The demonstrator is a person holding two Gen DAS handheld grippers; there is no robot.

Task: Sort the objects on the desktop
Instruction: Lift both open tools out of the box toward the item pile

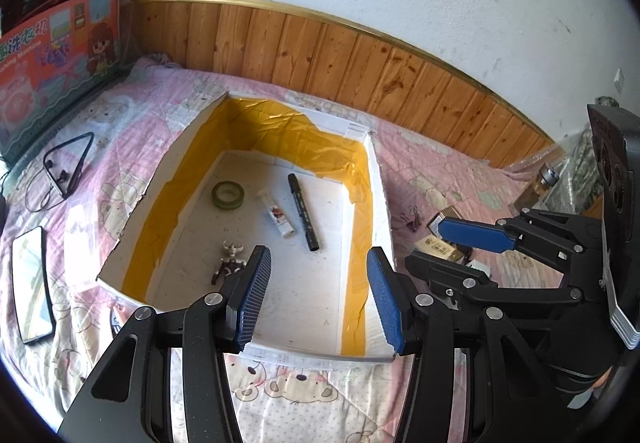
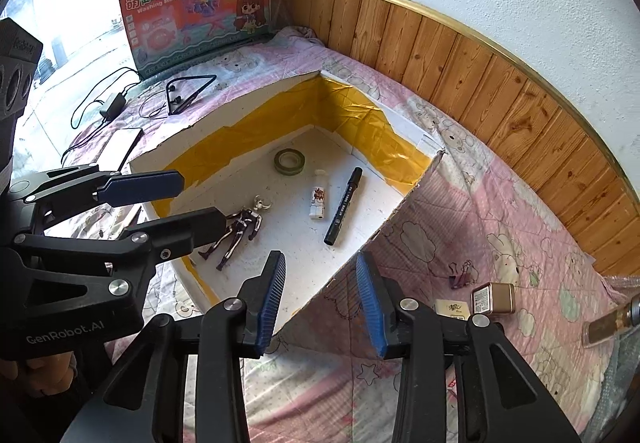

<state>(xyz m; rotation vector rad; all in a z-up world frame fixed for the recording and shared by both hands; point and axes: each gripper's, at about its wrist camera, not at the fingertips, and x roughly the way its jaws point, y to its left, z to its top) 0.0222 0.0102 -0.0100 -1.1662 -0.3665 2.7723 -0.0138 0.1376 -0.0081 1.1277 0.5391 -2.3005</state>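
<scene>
A white foam box (image 1: 176,159) (image 2: 240,107) lined with yellow tape lies on the pink bedspread. Inside it are a green tape roll (image 1: 227,195) (image 2: 289,161), a small white tube (image 1: 279,219) (image 2: 319,199), a black marker (image 1: 303,211) (image 2: 344,207) and a toy figure (image 1: 229,263) (image 2: 240,229). My left gripper (image 1: 320,299) (image 2: 200,201) hovers open over the box's near end, nothing between its fingers. My right gripper (image 2: 322,303) (image 1: 448,253) stands open and empty above the box's right wall. A purple binder clip (image 2: 460,275) (image 1: 412,217) and a gold tin (image 2: 494,297) lie outside on the right.
A phone (image 1: 32,291), neckband earphones (image 1: 66,171) (image 2: 188,93) and a charger (image 2: 112,105) lie left of the box. Toy cartons (image 2: 196,15) lean at the bed's head. A small card box (image 2: 452,309) and a bottle (image 2: 612,323) lie at the right. Wood panelling (image 1: 360,63) runs behind.
</scene>
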